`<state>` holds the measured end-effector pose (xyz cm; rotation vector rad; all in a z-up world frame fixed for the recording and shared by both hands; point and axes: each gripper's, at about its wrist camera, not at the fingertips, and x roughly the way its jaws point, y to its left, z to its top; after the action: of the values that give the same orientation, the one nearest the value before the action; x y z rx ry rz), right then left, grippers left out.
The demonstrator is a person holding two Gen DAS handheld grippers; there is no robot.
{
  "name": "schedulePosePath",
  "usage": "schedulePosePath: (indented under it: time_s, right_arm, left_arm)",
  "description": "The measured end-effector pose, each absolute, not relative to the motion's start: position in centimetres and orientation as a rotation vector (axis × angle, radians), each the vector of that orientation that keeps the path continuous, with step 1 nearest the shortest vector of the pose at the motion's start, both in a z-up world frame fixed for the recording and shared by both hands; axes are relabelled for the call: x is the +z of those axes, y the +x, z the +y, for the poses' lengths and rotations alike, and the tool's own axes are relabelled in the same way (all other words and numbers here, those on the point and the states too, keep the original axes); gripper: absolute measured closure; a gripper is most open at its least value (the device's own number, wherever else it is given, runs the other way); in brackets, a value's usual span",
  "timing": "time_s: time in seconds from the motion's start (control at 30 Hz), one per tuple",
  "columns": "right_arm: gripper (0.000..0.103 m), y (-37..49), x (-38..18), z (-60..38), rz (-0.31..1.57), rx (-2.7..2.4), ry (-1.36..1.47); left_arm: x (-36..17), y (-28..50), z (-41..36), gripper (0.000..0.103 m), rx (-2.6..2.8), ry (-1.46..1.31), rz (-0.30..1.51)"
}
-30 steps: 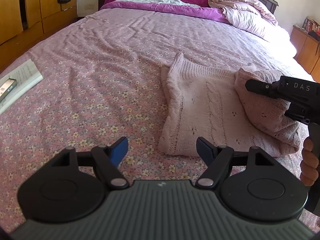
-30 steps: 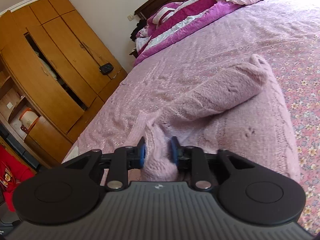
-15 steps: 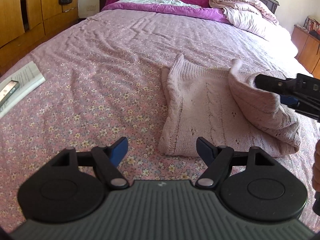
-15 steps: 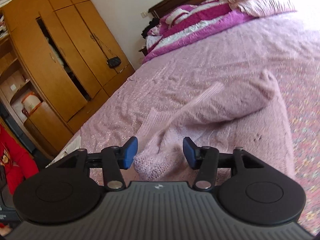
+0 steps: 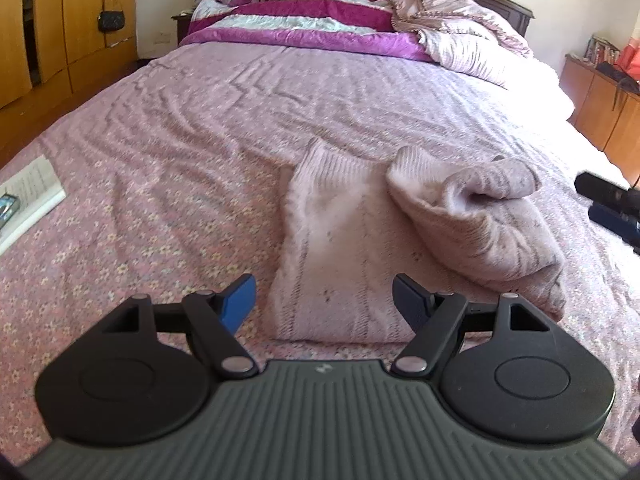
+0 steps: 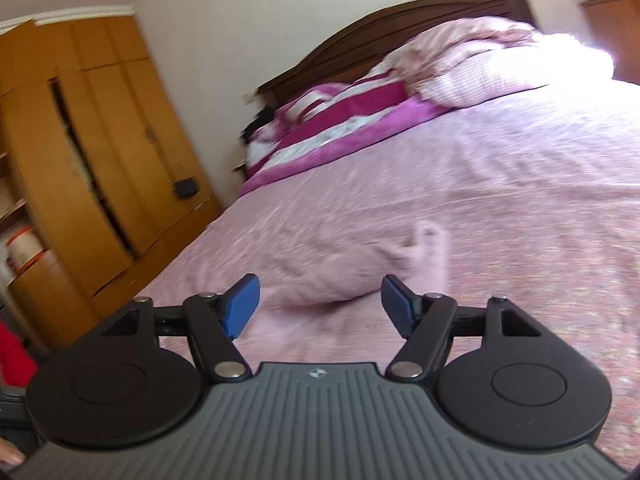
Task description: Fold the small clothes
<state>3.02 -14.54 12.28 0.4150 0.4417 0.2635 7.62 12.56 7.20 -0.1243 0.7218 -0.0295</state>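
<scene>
Two grippers, both with jaws apart and empty: left gripper (image 5: pixel 323 300) low over near hem of pink sweater (image 5: pixel 344 248); right gripper (image 6: pixel 320 304), jaws just opened, nothing between them, off to sweater's right. Sweater flat mid-bed on floral bedsheet (image 5: pixel 160 200), right sleeve (image 5: pixel 480 220) folded inward, bunched and loosely rolled. Risk, as judged: sleeve springing back or slumping off body, knit being thick and unpressed. Room: wide bare sheet left and beyond; book (image 5: pixel 28 196) at left edge; quilt (image 5: pixel 320 28) far off.
</scene>
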Motion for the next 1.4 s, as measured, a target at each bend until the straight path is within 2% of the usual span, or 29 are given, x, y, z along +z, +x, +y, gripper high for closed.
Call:
schedulePosePath:
  time_s: [0.4,0.6,0.87,0.9,0.97,1.03,1.23,1.4]
  right_arm:
    - [0.023,1.3,7.4,-18.1,0.467,0.113,0.494]
    - [0.023,1.2,5.2,-18.9,0.495,0.09,0.539]
    - [0.023,1.1,3.8,-19.8,0.5,0.091,0.605]
    - [0.023,1.1,3.7,-20.0,0.504,0.092,0.615]
    - [0.023,1.2,3.4,-20.5,0.51,0.102,0.664]
    - [0.023,1.2,3.3,-20.8,0.513,0.106,0.705]
    - [0.023,1.1,3.4,-20.7,0.495,0.127,0.695]
    - [0.023,1.1,3.2,-20.4,0.501,0.146,0.677]
  left_arm:
    - [9.1,9.7,10.1,0.026,-0.173,-0.142,0.619]
    - [9.8,12.3,6.4,0.026,-0.253,-0.026,0.547]
    - [7.0,17.1,2.5,0.028,-0.337,0.044,0.62]
    - [6.7,17.5,2.2,0.034,-0.348,0.047,0.626]
    - [6.2,18.2,1.5,0.068,-0.368,0.064,0.633]
    - [5.8,19.0,1.2,0.085,-0.346,0.075,0.64]
    - [6.5,19.7,5.2,0.09,-0.267,-0.109,0.615]
    - [4.7,21.0,8.3,0.092,-0.171,-0.206,0.687]
